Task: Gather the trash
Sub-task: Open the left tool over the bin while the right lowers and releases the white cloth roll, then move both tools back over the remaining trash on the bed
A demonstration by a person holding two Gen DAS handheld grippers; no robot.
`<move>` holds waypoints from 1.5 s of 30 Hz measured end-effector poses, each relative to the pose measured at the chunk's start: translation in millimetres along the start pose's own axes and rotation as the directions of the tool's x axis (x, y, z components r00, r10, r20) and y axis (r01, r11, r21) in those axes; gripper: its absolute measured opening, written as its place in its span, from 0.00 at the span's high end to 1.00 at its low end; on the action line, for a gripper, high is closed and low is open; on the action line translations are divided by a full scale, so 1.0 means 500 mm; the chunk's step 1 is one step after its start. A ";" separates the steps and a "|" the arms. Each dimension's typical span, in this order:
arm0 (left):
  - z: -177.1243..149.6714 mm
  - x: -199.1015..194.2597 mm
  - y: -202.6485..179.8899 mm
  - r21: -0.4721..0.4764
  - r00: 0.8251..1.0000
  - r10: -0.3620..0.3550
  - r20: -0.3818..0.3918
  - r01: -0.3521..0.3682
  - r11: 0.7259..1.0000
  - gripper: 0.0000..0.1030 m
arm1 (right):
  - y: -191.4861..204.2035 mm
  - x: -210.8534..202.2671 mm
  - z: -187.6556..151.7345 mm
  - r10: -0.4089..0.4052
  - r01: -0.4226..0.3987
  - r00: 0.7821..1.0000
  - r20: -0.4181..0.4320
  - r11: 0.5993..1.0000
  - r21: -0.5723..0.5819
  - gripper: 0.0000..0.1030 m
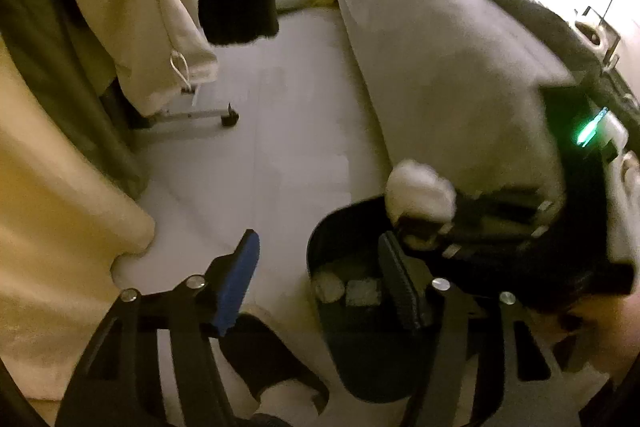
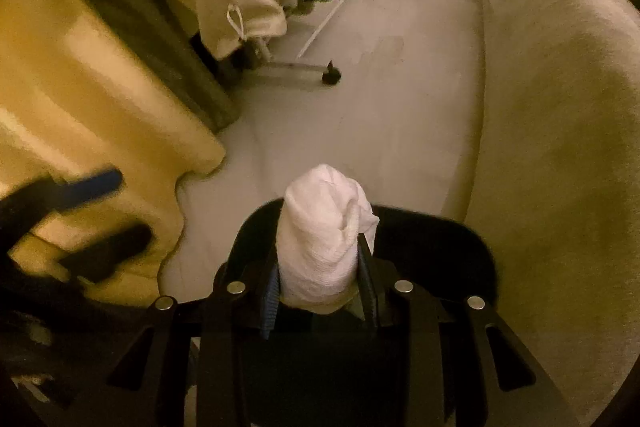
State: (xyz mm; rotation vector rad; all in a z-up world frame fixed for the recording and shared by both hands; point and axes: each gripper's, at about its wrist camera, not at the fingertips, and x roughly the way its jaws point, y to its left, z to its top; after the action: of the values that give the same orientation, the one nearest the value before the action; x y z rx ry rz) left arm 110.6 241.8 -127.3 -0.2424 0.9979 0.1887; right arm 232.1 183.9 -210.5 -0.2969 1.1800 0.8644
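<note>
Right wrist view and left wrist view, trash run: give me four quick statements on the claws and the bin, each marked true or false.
1. The right claw grips a white wad of tissue. True.
2. The wad hangs over the black bin. True.
3. The left claw holds a piece of trash. False: nothing is between its fingers.
4. The bin is empty. False: pale scraps lie in it.
</note>
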 end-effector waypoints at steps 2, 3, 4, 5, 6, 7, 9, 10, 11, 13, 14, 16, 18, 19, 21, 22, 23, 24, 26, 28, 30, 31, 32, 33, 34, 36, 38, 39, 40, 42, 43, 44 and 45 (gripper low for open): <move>0.008 -0.011 0.009 -0.013 1.000 -0.008 0.029 0.009 1.000 0.41 | 0.004 0.005 -0.006 0.006 -0.006 1.000 -0.021 1.000 -0.008 0.67; 0.015 -0.023 0.013 -0.023 0.999 -0.014 0.048 0.015 1.000 0.41 | 0.007 0.006 -0.008 0.008 -0.008 0.999 -0.031 1.000 -0.013 0.67; 0.017 -0.031 0.017 -0.029 0.998 -0.017 0.060 0.019 0.999 0.42 | 0.011 0.011 -0.013 0.005 -0.006 0.999 -0.048 1.000 -0.023 0.67; 0.021 -0.039 0.020 -0.035 0.997 -0.021 0.073 0.023 0.999 0.44 | 0.013 0.015 -0.016 0.003 -0.005 0.998 -0.060 1.000 -0.029 0.67; 0.028 -0.049 0.024 -0.044 0.996 -0.024 0.090 0.028 0.999 0.45 | 0.014 0.020 -0.021 0.001 -0.003 0.997 -0.075 0.999 -0.035 0.67; 0.032 -0.052 0.029 -0.049 0.995 -0.024 0.100 0.029 0.998 0.45 | 0.014 0.028 -0.025 -0.001 -0.002 0.996 -0.090 0.999 -0.039 0.67; 0.042 -0.070 0.033 -0.058 0.991 -0.023 0.132 0.031 0.998 0.45 | 0.017 0.044 -0.034 -0.007 0.001 0.993 -0.117 0.999 -0.050 0.67; 0.044 -0.079 0.029 -0.058 0.989 -0.020 0.144 0.029 0.998 0.45 | 0.017 0.052 -0.038 -0.011 0.004 0.991 -0.133 0.998 -0.056 0.67; 0.047 -0.091 0.025 -0.053 0.987 -0.014 0.161 0.023 0.998 0.45 | 0.017 0.059 -0.041 -0.013 0.004 0.989 -0.145 0.998 -0.059 0.67; 0.049 -0.109 0.018 -0.036 0.982 -0.007 0.190 0.014 0.999 0.45 | 0.018 0.077 -0.052 -0.025 0.014 0.985 -0.173 0.998 -0.063 0.67; 0.052 -0.116 0.014 -0.030 0.979 -0.007 0.204 0.014 0.999 0.45 | 0.017 0.084 -0.054 -0.028 0.016 0.983 -0.183 0.998 -0.065 0.67; 0.056 -0.131 0.009 -0.029 0.975 -0.020 0.221 0.027 0.999 0.45 | 0.017 0.103 -0.064 -0.037 0.023 0.977 -0.212 0.997 -0.069 0.67; 0.061 -0.141 0.006 -0.031 0.971 -0.032 0.236 0.040 0.999 0.45 | 0.016 0.119 -0.071 -0.045 0.029 0.971 -0.233 0.997 -0.070 0.67; 0.063 -0.145 0.007 -0.029 0.970 -0.036 0.242 0.044 0.999 0.45 | 0.014 0.130 -0.079 -0.050 0.034 0.967 -0.249 0.997 -0.071 0.67; 0.065 -0.155 0.003 -0.024 0.966 -0.039 0.255 0.047 0.999 0.45 | 0.011 0.146 -0.089 -0.060 0.042 0.960 -0.274 0.996 -0.073 0.67; 0.066 -0.161 0.002 -0.021 0.964 -0.040 0.264 0.047 0.999 0.45 | 0.011 0.152 -0.095 -0.063 0.044 0.956 -0.285 0.996 -0.072 0.66; 0.068 -0.168 0.000 -0.019 0.962 -0.041 0.271 0.048 0.999 0.45 | 0.011 0.157 -0.101 -0.062 0.043 0.954 -0.295 0.997 -0.071 0.66; 0.069 -0.173 0.000 -0.019 0.960 -0.043 0.277 0.050 0.999 0.45 | 0.009 0.160 -0.105 -0.062 0.042 0.951 -0.303 0.997 -0.070 0.66; 0.073 -0.180 -0.001 -0.024 0.957 -0.050 0.285 0.060 0.998 0.45 | 0.010 0.162 -0.108 -0.064 0.045 0.949 -0.308 0.997 -0.068 0.61; 0.076 -0.185 -0.003 -0.034 0.957 -0.056 0.283 0.068 0.997 0.45 | 0.017 0.155 -0.107 -0.067 0.046 0.952 -0.298 0.996 -0.074 0.55; 0.078 -0.192 -0.004 -0.041 0.956 -0.065 0.287 0.080 0.996 0.45 | 0.020 0.144 -0.106 -0.056 0.038 0.956 -0.289 0.997 -0.068 0.50; 0.079 -0.194 -0.006 -0.044 0.955 -0.070 0.289 0.087 0.995 0.45 | 0.020 0.143 -0.109 -0.049 0.033 0.958 -0.283 0.998 -0.062 0.45; 0.081 -0.197 -0.008 -0.045 0.953 -0.077 0.293 0.094 0.995 0.45 | 0.023 0.134 -0.106 -0.037 0.023 0.962 -0.270 0.998 -0.054 0.44; 0.084 -0.202 -0.013 -0.041 0.950 -0.080 0.300 0.097 0.994 0.45 | 0.027 0.126 -0.102 -0.027 0.014 0.966 -0.256 0.999 -0.051 0.41; 0.085 -0.204 -0.018 -0.035 0.949 -0.077 0.306 0.092 0.995 0.45 | 0.032 0.115 -0.098 -0.020 0.007 0.970 -0.243 0.999 -0.053 0.36; 0.088 -0.210 -0.032 -0.016 0.946 -0.060 0.320 0.069 0.998 0.45 | 0.041 0.099 -0.088 -0.006 -0.006 0.976 -0.217 0.998 -0.056 0.33; 0.088 -0.213 -0.042 -0.001 0.942 -0.048 0.332 0.051 0.999 0.45 | 0.041 0.080 -0.076 0.007 -0.018 0.982 -0.187 0.998 -0.055 0.33; 0.090 -0.215 -0.048 0.003 0.940 -0.047 0.337 0.049 0.999 0.45 | 0.041 0.071 -0.072 0.013 -0.023 0.985 -0.175 0.998 -0.055 0.33; 0.092 -0.217 -0.051 0.001 0.939 -0.051 0.341 0.054 0.999 0.45 | 0.038 0.053 -0.068 0.018 -0.027 0.988 -0.155 0.998 -0.056 0.33; 0.100 -0.223 -0.058 -0.006 0.934 -0.068 0.350 0.075 0.997 0.45 | 0.034 0.023 -0.056 0.019 -0.026 0.993 -0.119 0.998 -0.058 0.33; 0.102 -0.225 -0.062 -0.006 0.932 -0.074 0.354 0.082 0.997 0.45 | 0.029 -0.001 -0.051 0.021 -0.026 0.996 -0.090 0.998 -0.059 0.33; 0.105 -0.227 -0.067 -0.005 0.930 -0.079 0.359 0.087 0.996 0.45 | 0.032 -0.008 -0.040 0.022 -0.026 0.997 -0.073 0.998 -0.058 0.33; 0.109 -0.231 -0.075 -0.004 0.927 -0.084 0.367 0.092 0.996 0.45 | 0.026 -0.031 -0.036 0.028 -0.030 0.999 -0.047 0.998 -0.054 0.32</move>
State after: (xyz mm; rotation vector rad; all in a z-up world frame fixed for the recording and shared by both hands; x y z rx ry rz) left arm 103.2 216.1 3.1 -0.2594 0.6121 0.1555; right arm 208.8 174.6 -200.9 -0.3465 1.2076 0.9202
